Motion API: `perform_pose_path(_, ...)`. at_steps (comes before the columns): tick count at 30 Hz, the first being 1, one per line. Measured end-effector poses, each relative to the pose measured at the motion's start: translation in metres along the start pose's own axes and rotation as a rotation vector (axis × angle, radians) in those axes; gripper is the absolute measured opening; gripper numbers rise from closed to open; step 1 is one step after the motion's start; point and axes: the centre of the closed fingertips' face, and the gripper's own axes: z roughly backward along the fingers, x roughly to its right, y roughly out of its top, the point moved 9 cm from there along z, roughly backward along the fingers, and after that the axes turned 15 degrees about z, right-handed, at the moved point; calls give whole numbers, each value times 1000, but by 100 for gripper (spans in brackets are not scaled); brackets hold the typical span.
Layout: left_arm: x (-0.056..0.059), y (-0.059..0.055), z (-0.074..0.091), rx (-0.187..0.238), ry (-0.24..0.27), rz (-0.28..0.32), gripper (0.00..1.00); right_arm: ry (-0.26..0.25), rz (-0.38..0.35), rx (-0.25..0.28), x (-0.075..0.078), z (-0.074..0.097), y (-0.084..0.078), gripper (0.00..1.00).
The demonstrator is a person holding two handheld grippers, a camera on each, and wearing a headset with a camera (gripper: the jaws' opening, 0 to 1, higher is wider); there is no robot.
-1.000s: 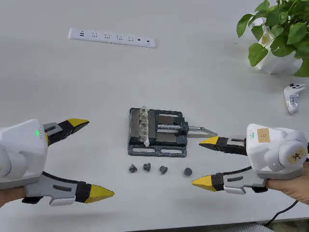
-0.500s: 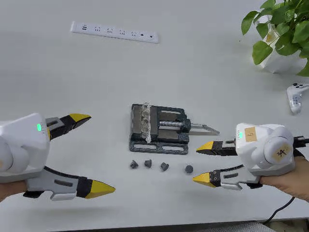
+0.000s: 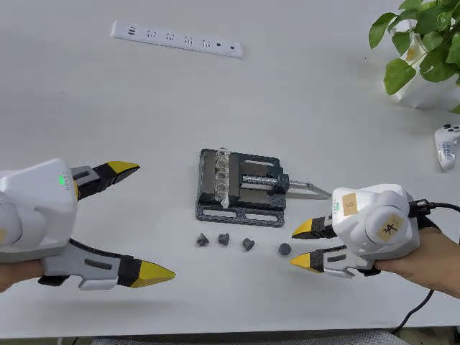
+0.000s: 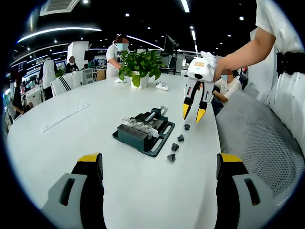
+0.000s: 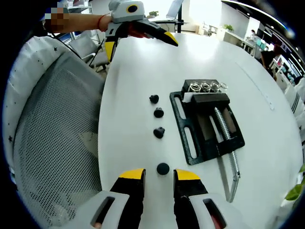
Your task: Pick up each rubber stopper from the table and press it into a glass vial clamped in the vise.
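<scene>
Stopper [image 3: 284,249] nearest the tabletop's [image 3: 323,108] right edge sits just ahead of your right gripper [image 3: 292,249], jaws narrowly parted, empty; left gripper [image 3: 136,219] gapes, farther off.

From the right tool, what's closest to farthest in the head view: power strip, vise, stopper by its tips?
From the right tool:
1. Small dark rubber stopper, just off its tips.
2. Dark metal vise, middle of the table.
3. Long white power strip, far edge.

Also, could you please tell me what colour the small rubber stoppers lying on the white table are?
Dark grey, nearly black. The small rubber stoppers show best in the right gripper view.
</scene>
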Motion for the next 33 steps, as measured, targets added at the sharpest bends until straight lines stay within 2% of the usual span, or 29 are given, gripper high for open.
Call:
perform_pose_path(8,-1,0,0,9,0,7,99,20,46,-46,3,-9,0,17)
perform_pose_path(33,-3,1,-1,29,-1,19,99,46,101,-91,5,-18,2,11)
